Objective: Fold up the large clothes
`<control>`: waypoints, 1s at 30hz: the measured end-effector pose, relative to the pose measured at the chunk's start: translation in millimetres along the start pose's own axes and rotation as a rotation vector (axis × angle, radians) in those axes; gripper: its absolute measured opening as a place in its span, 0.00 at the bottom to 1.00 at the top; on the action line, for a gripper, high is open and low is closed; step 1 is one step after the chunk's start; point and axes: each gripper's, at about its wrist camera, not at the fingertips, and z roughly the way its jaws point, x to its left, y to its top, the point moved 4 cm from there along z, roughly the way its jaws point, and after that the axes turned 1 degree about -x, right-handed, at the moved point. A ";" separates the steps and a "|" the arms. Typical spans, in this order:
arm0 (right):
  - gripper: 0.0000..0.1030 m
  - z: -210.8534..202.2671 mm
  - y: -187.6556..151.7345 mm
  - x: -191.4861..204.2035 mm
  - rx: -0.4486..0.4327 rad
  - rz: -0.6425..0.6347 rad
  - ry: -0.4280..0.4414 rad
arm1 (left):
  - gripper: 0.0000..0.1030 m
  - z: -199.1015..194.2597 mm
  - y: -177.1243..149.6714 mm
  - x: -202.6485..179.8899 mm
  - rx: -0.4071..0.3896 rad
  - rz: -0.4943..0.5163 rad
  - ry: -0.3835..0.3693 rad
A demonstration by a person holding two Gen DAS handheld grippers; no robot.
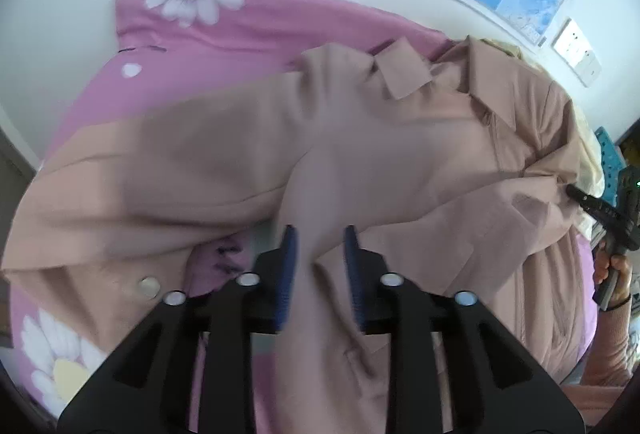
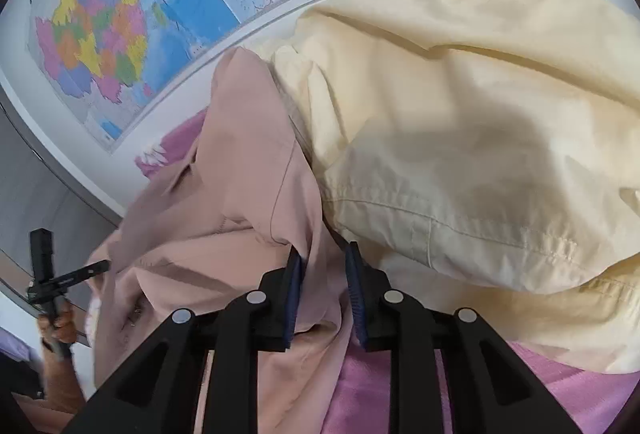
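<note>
Here the dusty-pink coat (image 1: 248, 154) lies spread and rumpled across a bed covered by a pink daisy-print sheet (image 1: 240, 30), its collar (image 1: 400, 74) toward the wall with the maps (image 2: 120, 34). A fold of its cloth runs up between the pads of the left hand-held gripper (image 1: 320, 266); the jaws stand partly apart, and whether they pinch the cloth I cannot tell. The right hand-held gripper (image 2: 322, 294) likewise straddles an edge of the coat, with gaps showing beside the cloth, so it looks loose rather than clamped. A cream garment (image 2: 460, 134) is heaped just beside the coat, touching it. Judging by the spacing, each hand works one side of the coat so that it can be drawn flat and folded evenly.
</note>
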 end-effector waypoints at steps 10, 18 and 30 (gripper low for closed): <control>0.72 0.9 30.3 41.8 -0.076 -0.184 -0.098 | 0.77 40.7 -39.6 -59.7 0.127 0.243 -0.037; 0.04 22.0 58.8 59.3 -0.016 -0.370 -0.237 | 0.18 51.2 -33.1 -81.0 0.057 0.366 0.015; 0.12 -23.7 79.6 -12.2 -0.112 -0.013 -0.032 | 0.69 30.4 -18.3 -53.4 0.022 0.289 -0.059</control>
